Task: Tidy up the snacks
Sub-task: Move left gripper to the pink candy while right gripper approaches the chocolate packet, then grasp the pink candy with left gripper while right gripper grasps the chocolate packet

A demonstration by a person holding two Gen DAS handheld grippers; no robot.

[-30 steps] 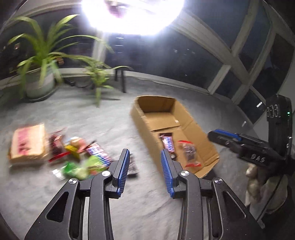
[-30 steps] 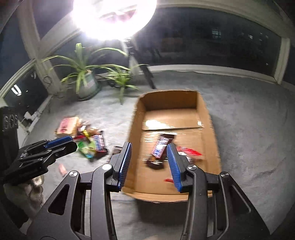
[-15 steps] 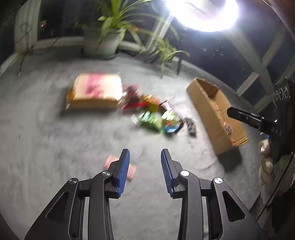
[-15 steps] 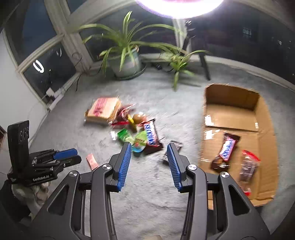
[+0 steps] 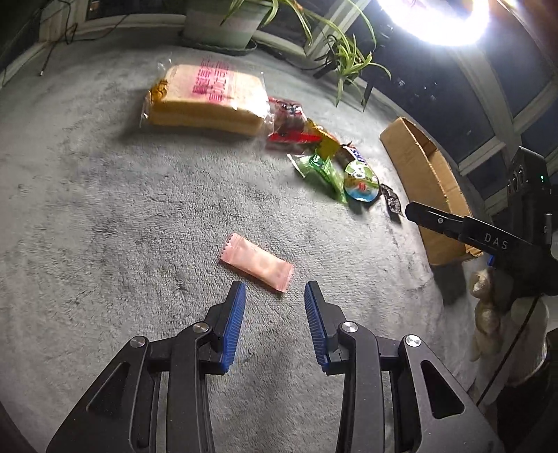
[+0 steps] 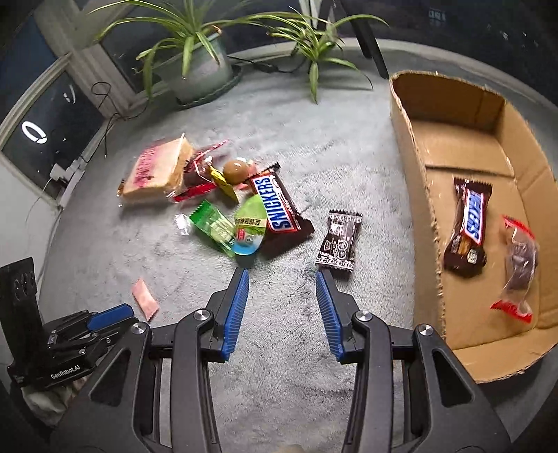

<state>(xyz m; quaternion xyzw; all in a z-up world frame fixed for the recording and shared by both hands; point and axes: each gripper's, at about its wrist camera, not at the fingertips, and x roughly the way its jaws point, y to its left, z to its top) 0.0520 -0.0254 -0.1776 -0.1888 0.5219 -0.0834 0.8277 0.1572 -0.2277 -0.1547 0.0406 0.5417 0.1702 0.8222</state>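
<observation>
A pink snack packet [image 5: 257, 262] lies alone on the grey carpet, just beyond my left gripper [image 5: 274, 291], which hangs open and empty over it. In the right wrist view my right gripper [image 6: 282, 277] is open and empty above the carpet. A black packet [image 6: 338, 240] lies just past its right finger, and a Snickers bag [image 6: 277, 205] and green packets [image 6: 216, 226] lie ahead to the left. The cardboard box [image 6: 423, 195] at the right holds a Snickers bag [image 6: 469, 226] and a clear red-edged packet [image 6: 519, 265].
A large bread pack [image 5: 209, 97] lies at the far end of the snack pile. Potted plants [image 6: 198, 66] stand at the back by the windows, with cables on the floor. A bright lamp [image 5: 443, 17] glares at the top right. A gloved hand [image 5: 488, 306] holds the right gripper.
Both grippers swung left from the box toward the snack pile and sank closer to the carpet. The pink packet now sits just ahead of the left gripper. Both stayed open.
</observation>
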